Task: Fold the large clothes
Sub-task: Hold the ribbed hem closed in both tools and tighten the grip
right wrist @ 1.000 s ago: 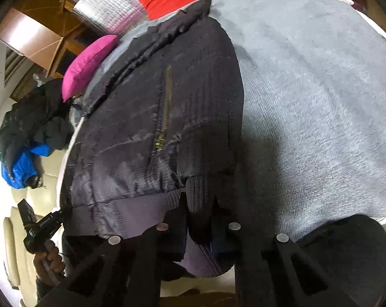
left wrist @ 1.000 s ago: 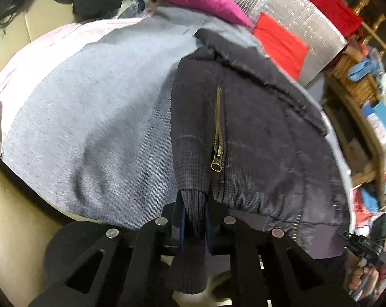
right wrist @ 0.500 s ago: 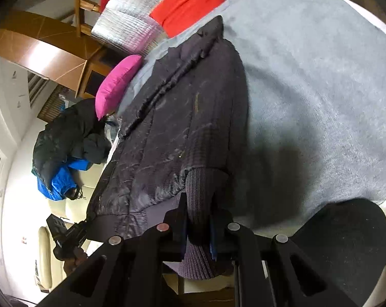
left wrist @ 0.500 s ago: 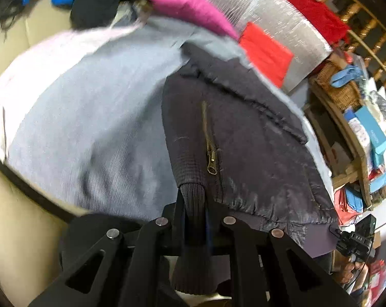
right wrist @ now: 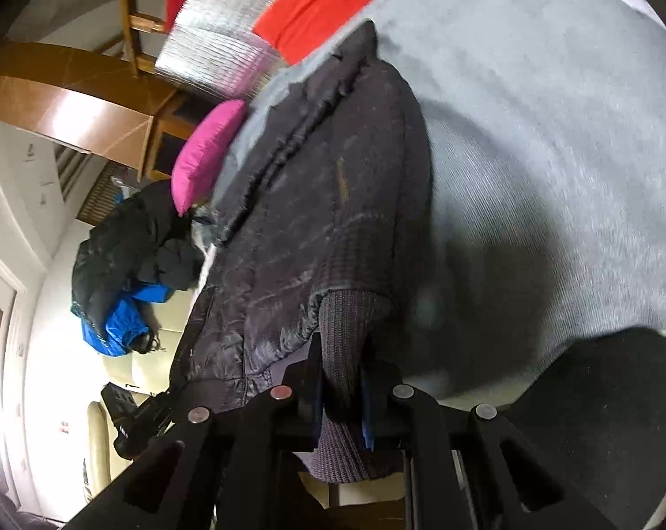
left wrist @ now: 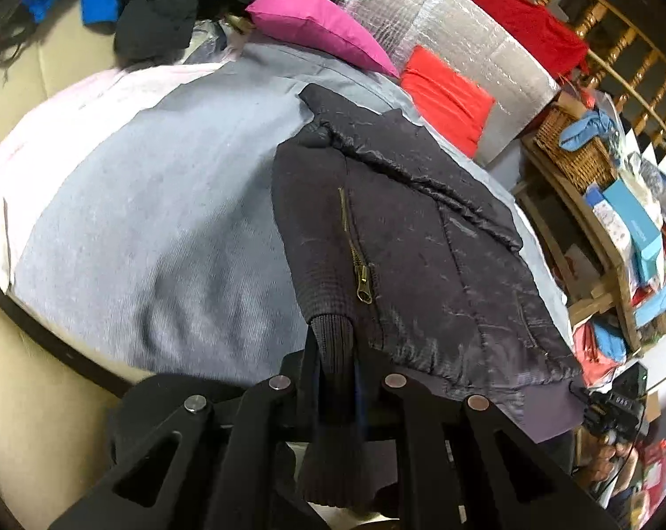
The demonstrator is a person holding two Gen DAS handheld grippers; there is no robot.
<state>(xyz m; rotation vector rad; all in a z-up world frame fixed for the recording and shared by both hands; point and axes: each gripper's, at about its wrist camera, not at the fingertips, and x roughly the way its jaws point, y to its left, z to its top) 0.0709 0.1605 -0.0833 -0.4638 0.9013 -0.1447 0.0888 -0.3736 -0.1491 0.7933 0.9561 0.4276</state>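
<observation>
A dark quilted jacket (left wrist: 421,243) with a brass zip lies flat on a grey blanket (left wrist: 156,221). My left gripper (left wrist: 333,353) is shut on the ribbed cuff (left wrist: 330,335) of the sleeve along the jacket's left edge. At the hem's far right corner, a hand holds my right gripper (left wrist: 597,402). In the right wrist view the jacket (right wrist: 333,203) stretches away over the blanket (right wrist: 553,132). There my right gripper (right wrist: 341,353) is shut on the other ribbed cuff (right wrist: 346,318), and my left gripper (right wrist: 156,402) shows small at the hem's left corner.
A pink pillow (left wrist: 315,22), a red cushion (left wrist: 447,97) and a silver quilted pad (left wrist: 421,13) lie past the jacket's collar. A heap of dark and blue clothes (right wrist: 121,274) sits on a cream sofa. Shelves with baskets and boxes (left wrist: 597,168) stand on the right.
My right gripper has lifted a little and rolled, drawing its cuff up off the blanket. The left gripper keeps its hold and has barely moved.
</observation>
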